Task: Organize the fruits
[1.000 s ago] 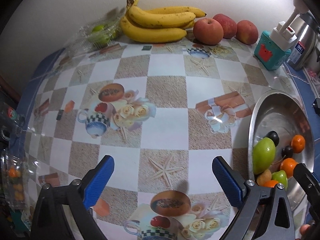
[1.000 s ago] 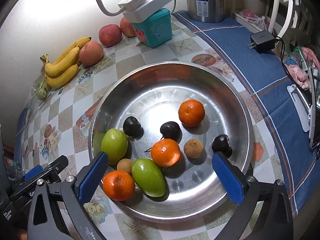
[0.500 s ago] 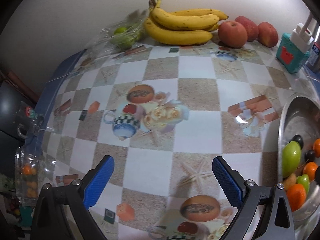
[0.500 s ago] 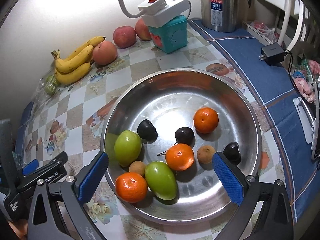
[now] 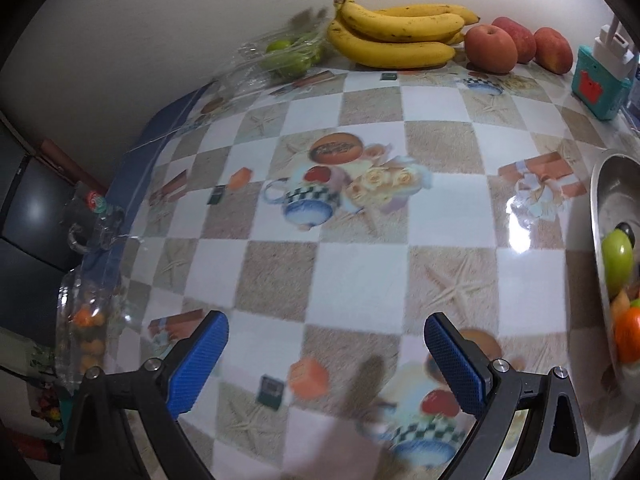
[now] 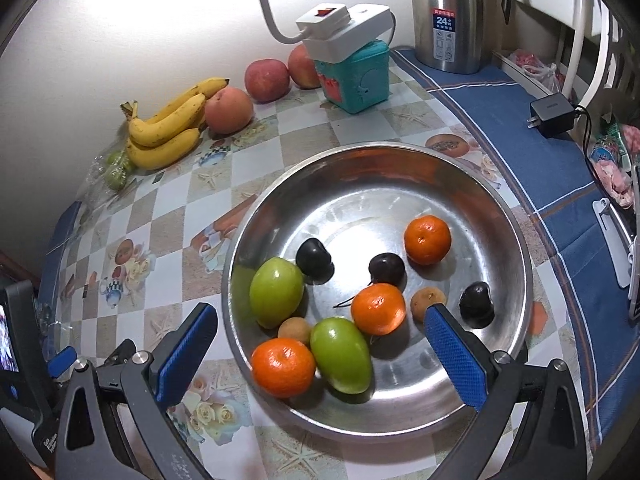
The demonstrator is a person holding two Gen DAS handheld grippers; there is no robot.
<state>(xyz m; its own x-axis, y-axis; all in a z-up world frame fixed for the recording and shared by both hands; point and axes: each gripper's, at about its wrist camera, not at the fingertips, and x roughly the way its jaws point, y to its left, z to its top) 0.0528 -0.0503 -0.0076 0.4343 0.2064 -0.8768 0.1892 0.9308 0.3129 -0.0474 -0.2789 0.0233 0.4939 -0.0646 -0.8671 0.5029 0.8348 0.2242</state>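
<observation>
Ten small fruits sit in the steel bowl [image 6: 516, 240], right ahead of your right gripper [image 6: 320, 340], jaws spread wide and empty; the nearest orange [image 6: 283, 367] and green fruit [image 6: 341, 354] lie just between its pads. Your left gripper [image 5: 326, 360], also apart and empty, faces bare tablecloth [image 5: 360, 272], with the bananas [image 5: 394, 36] and apples [image 5: 490, 49] well off by the wall, so your right is nearer
</observation>
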